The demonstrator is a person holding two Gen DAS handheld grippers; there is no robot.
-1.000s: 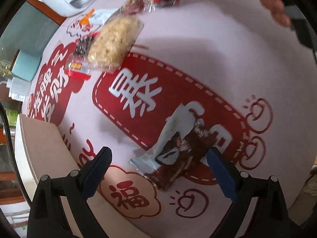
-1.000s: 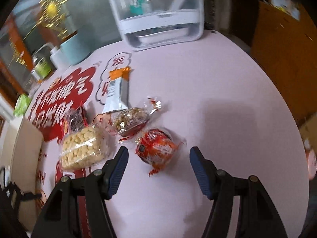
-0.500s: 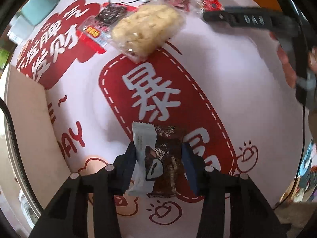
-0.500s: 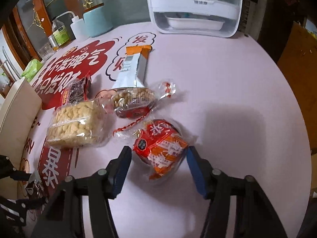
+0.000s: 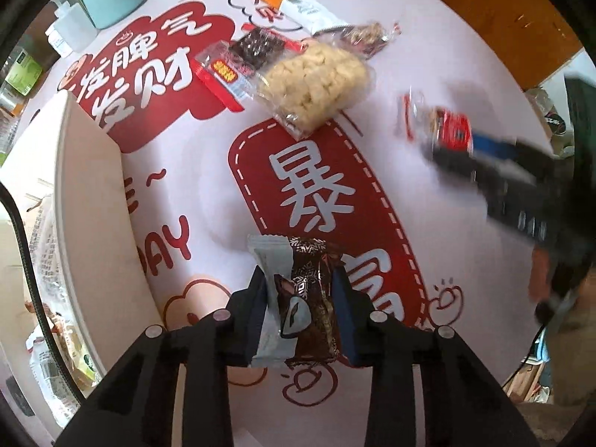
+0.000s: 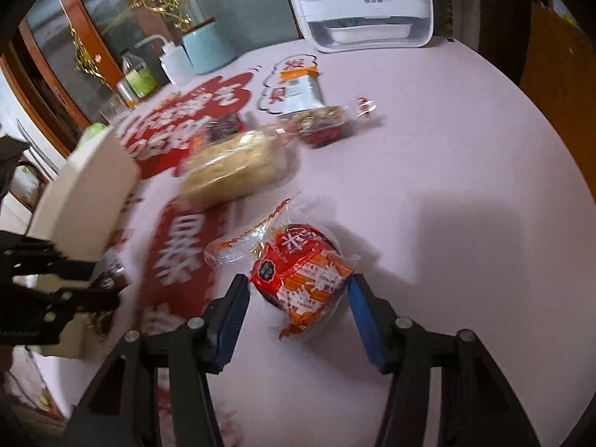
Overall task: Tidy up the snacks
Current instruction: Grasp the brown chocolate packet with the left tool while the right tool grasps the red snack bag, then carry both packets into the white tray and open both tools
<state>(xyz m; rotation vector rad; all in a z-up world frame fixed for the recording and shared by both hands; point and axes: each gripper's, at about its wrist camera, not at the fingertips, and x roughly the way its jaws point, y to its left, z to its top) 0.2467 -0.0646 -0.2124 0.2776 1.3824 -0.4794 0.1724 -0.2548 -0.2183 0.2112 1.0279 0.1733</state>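
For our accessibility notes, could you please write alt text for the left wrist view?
The left gripper is shut on a brown-and-white snack packet above a pink printed tablecloth. Beyond lie a puffed-snack bag and a beige box.

A second ago the left tongs (image 5: 301,307) stood wide open over the brown-and-white snack bar (image 5: 298,298) lying flat on the table (image 5: 428,56). Since then their jaws have shut on the bar, which now stands between the pads, clear of the table, its top toward 12 o'clock. The right tongs (image 6: 298,307) have narrowed onto the red-and-orange rice snack packet (image 6: 301,279) and carried it away from the clear nut packet (image 6: 324,126), now far toward 12 o'clock.
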